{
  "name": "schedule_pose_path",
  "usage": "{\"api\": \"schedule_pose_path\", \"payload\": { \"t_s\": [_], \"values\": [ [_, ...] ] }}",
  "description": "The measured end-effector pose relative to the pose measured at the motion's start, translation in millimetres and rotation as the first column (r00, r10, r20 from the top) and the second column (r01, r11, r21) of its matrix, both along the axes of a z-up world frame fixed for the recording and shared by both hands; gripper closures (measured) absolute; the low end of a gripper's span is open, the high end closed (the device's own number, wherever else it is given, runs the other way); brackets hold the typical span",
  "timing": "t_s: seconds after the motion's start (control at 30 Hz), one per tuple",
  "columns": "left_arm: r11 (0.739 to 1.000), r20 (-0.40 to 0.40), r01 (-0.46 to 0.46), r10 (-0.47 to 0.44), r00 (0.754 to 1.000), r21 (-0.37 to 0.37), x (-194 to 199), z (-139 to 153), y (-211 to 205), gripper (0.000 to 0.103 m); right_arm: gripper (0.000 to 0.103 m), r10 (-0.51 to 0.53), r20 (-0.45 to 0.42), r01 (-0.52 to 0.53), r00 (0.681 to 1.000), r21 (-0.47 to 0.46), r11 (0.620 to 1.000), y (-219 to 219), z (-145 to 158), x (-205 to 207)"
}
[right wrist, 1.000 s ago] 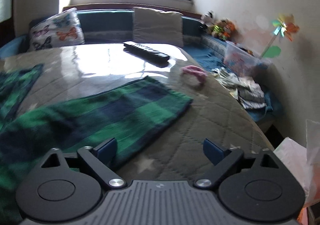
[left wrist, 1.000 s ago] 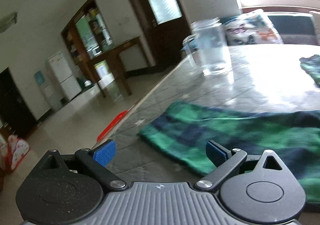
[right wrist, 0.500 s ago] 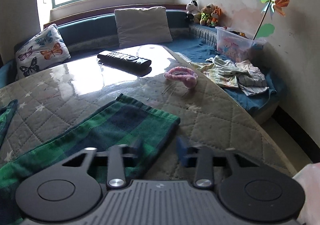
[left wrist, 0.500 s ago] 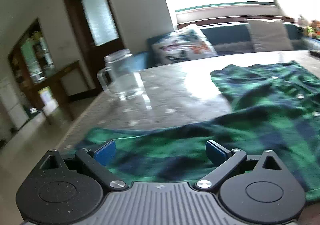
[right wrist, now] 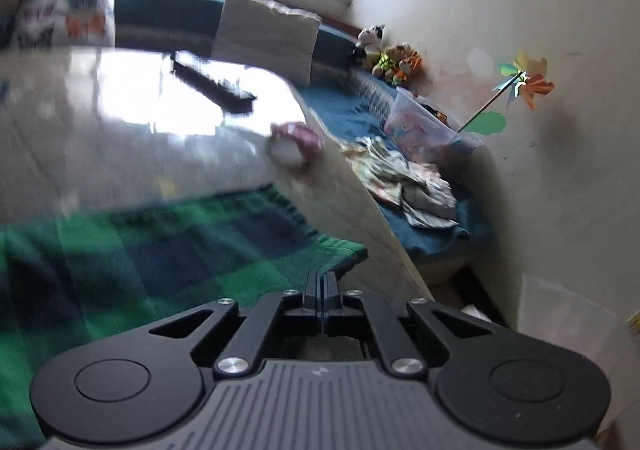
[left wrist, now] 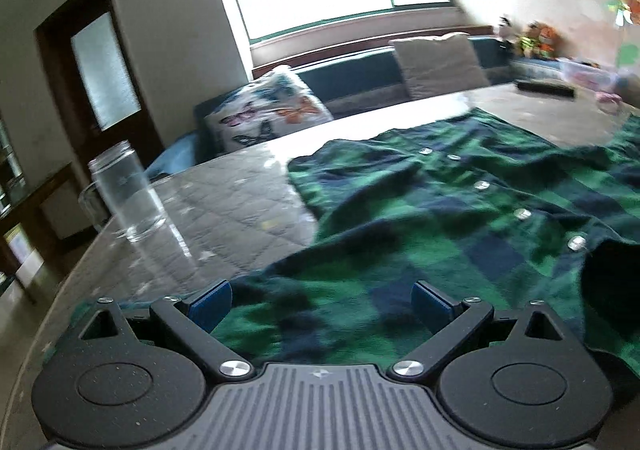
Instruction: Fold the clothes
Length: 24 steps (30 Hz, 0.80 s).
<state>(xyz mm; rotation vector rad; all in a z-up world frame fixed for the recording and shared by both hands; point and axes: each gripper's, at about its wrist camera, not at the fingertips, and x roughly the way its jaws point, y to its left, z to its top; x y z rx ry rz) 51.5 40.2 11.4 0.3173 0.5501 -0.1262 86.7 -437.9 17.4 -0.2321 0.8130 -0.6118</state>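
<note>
A green and navy plaid shirt point(left wrist: 460, 217) lies spread on the quilted table, its button placket facing up. My left gripper point(left wrist: 320, 302) is open, its blue pads low over the near sleeve of the shirt. In the right wrist view the other sleeve point(right wrist: 168, 250) lies across the table, its cuff end at the right. My right gripper point(right wrist: 325, 282) is shut on the edge of that cuff; the view is blurred.
A glass mug point(left wrist: 124, 193) stands near the table's left edge. A black remote point(right wrist: 212, 83) and a pink ring point(right wrist: 296, 141) lie on the far side. A sofa with cushions point(left wrist: 276, 113), loose clothes point(right wrist: 404, 177) and a toy box point(right wrist: 428, 129) sit beyond the table point(right wrist: 80, 153).
My left gripper swung right, from the table's left edge toward the shirt's body. My right gripper closed from open onto the sleeve cuff and tilted.
</note>
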Motion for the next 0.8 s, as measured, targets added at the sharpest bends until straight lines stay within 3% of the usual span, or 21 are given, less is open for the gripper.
{"api": "schedule_pose_path", "payload": {
  "t_s": [0.1, 0.17, 0.2, 0.27, 0.33, 0.43, 0.57, 0.8],
  "values": [
    [0.999, -0.005, 0.040, -0.040, 0.999, 0.009, -2, -2, -8, 0.005, 0.096, 0.005, 0.020, -0.005, 1.000, -0.029, 1.000, 7, 4, -7],
    [0.998, -0.006, 0.064, -0.063, 0.998, 0.014, -4, -3, -13, 0.005, 0.085, 0.015, 0.067, -0.014, 0.998, -0.015, 1.000, 12, 15, -11],
    [0.997, -0.005, 0.075, -0.075, 0.997, 0.015, -5, -3, -15, 0.005, 0.075, 0.039, 0.088, -0.038, 0.995, -0.017, 0.999, 18, 23, -13],
    [0.995, -0.002, 0.094, -0.094, 0.996, 0.017, -8, -2, -20, 0.005, 0.071, 0.099, 0.122, -0.097, 0.988, -0.020, 0.995, 33, 36, -17],
    [0.994, -0.001, 0.112, -0.112, 0.994, 0.018, -9, -2, -25, 0.005, 0.059, 0.193, 0.144, -0.196, 0.971, 0.009, 0.981, 52, 46, -20],
    [0.987, -0.005, 0.157, -0.157, 0.988, 0.022, -15, -3, -32, 0.005, 0.052, 0.340, 0.162, -0.357, 0.926, 0.091, 0.930, 84, 53, -23],
    [0.975, -0.022, 0.219, -0.219, 0.976, 0.041, -23, -6, -40, 0.005, 0.049, 0.508, 0.160, -0.531, 0.846, 0.177, 0.829, 127, 50, -22],
    [0.954, -0.038, 0.292, -0.290, 0.956, 0.060, -41, -12, -46, 0.005, 0.047, 0.671, 0.108, -0.675, 0.734, 0.225, 0.702, 181, 28, -29]
  ]
}}
